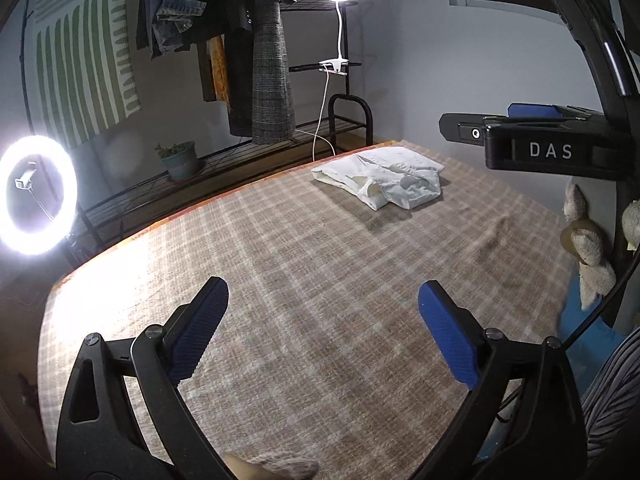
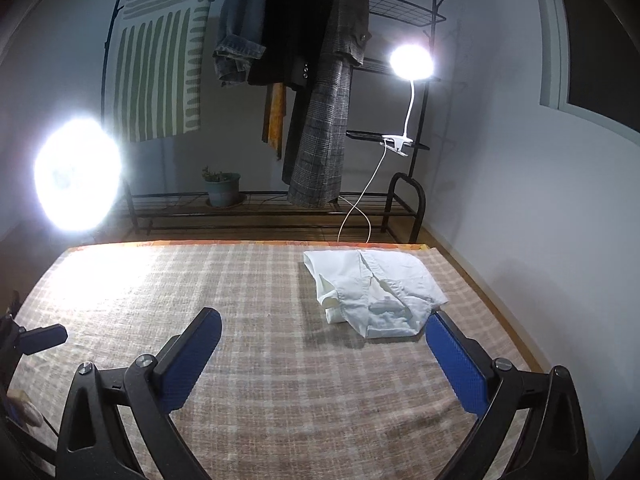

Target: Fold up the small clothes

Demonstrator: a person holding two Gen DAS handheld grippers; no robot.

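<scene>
A small white garment (image 1: 382,182) lies folded in a rough bundle on the checked beige cloth (image 1: 280,280) at the far right of the table; it also shows in the right wrist view (image 2: 372,292). My left gripper (image 1: 323,316) is open and empty, held above the middle of the cloth, well short of the garment. My right gripper (image 2: 324,344) is open and empty, its right finger (image 2: 456,364) close to the garment's near right corner. The right gripper also shows from the side in the left wrist view (image 1: 520,136), above the cloth's right side.
A black clothes rack (image 2: 412,200) with hanging coats stands behind the table, with a potted plant (image 2: 222,188) on its low shelf. A ring light (image 1: 38,196) glares at left; a clip lamp (image 2: 412,62) shines at the rack. A wall (image 2: 540,220) runs along the right. Stuffed toys (image 1: 588,248) lie at the right edge.
</scene>
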